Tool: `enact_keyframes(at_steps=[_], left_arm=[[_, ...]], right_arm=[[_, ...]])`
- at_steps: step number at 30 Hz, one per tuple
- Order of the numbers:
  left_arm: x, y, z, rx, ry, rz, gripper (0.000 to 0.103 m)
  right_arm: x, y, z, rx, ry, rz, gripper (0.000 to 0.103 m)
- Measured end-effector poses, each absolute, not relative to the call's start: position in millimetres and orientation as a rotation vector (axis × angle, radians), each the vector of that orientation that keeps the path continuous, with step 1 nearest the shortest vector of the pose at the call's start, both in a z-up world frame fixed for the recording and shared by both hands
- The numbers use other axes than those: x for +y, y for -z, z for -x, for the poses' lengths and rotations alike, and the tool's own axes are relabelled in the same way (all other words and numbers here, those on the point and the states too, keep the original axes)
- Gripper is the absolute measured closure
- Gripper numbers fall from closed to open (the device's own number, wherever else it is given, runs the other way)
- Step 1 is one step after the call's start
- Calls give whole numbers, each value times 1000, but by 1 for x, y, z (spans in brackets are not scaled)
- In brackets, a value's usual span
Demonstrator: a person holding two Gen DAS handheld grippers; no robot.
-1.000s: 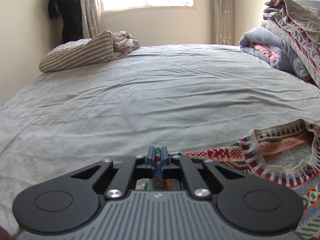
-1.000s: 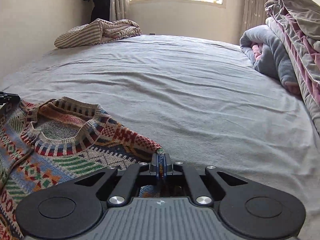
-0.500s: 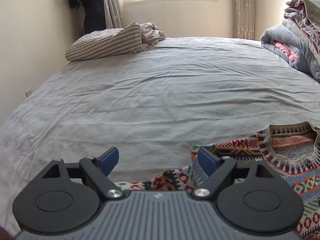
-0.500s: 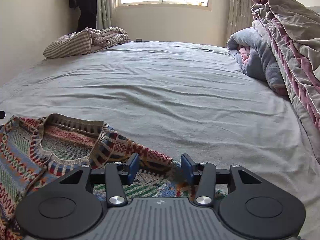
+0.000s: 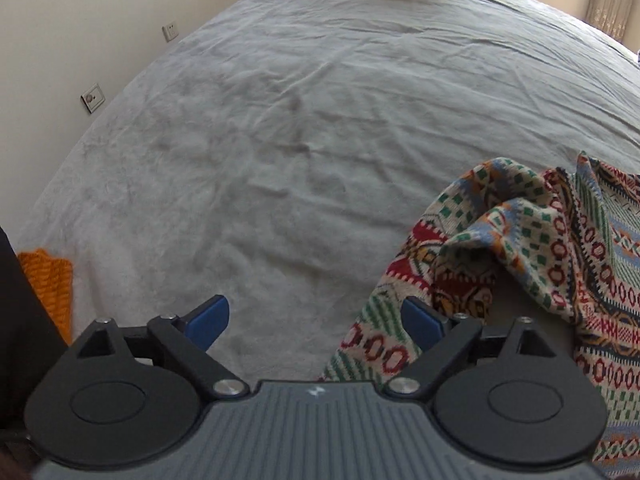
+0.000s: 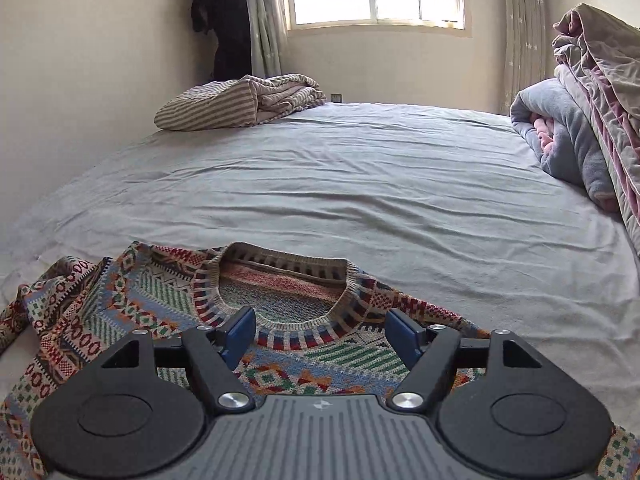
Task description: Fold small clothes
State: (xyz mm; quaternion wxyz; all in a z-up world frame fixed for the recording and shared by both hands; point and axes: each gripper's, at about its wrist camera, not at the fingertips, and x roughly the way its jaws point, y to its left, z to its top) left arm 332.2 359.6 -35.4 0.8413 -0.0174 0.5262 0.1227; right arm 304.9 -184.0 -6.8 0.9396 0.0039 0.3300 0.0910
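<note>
A small multicoloured patterned knit sweater (image 6: 132, 300) lies on the grey bed sheet (image 6: 360, 184), collar toward the window. My right gripper (image 6: 320, 330) is open and empty, just above the chest below the collar (image 6: 280, 280). In the left wrist view the sweater's rumpled sleeve (image 5: 500, 232) lies at the right. My left gripper (image 5: 316, 320) is open and empty over the sheet (image 5: 280, 120), its right fingertip (image 5: 420, 320) next to the sleeve's edge.
A striped folded blanket (image 6: 240, 100) lies at the far left of the bed. A pile of grey and pink quilts (image 6: 580, 128) is stacked at the right. An orange knit item (image 5: 48, 280) lies at the near left edge. The wall (image 5: 80, 40) runs along the left.
Both grippers have let go of the sweater's shoulders and opened wide. The left gripper has swung left and down toward the sleeve. The right gripper has moved left over the collar.
</note>
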Motion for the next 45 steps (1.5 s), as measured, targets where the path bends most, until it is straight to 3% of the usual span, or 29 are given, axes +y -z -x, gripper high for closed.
enact_keyframes(at_steps=[2, 4, 6, 10, 11, 12, 18, 27, 38, 41, 43, 44, 45], left_arm=[[374, 47, -324, 1169, -263, 92, 29], [382, 59, -318, 1217, -244, 138, 33], [385, 71, -314, 1256, -220, 163, 45], [378, 83, -306, 1259, -168, 133, 51], [376, 82, -304, 1253, -145, 134, 69], [373, 81, -303, 1254, -116, 142, 99], [359, 56, -312, 1159, -238, -67, 103], [402, 11, -365, 940, -564, -198, 103], [440, 65, -395, 1025, -668, -199, 99], [447, 59, -385, 989, -620, -77, 86], [448, 47, -374, 960, -659, -36, 54], [448, 41, -367, 937, -684, -11, 27], [450, 34, -357, 900, -698, 40, 20]], right_arm=[[-179, 4, -302, 673, -192, -1, 30], [-172, 2, -297, 675, -201, 7, 30], [-167, 1, -294, 673, -208, 12, 30], [-156, 1, -288, 682, -229, -4, 29], [-153, 3, -288, 689, -235, -10, 29], [-149, 5, -288, 698, -244, -14, 29], [-121, 19, -288, 733, -282, 11, 29], [-78, 35, -314, 758, -326, 74, 29], [-24, 51, -362, 764, -373, 59, 29], [-21, 53, -361, 766, -382, 60, 29], [-23, 50, -356, 766, -389, 55, 29], [-24, 49, -354, 765, -388, 55, 29], [-26, 47, -350, 760, -387, 54, 29]])
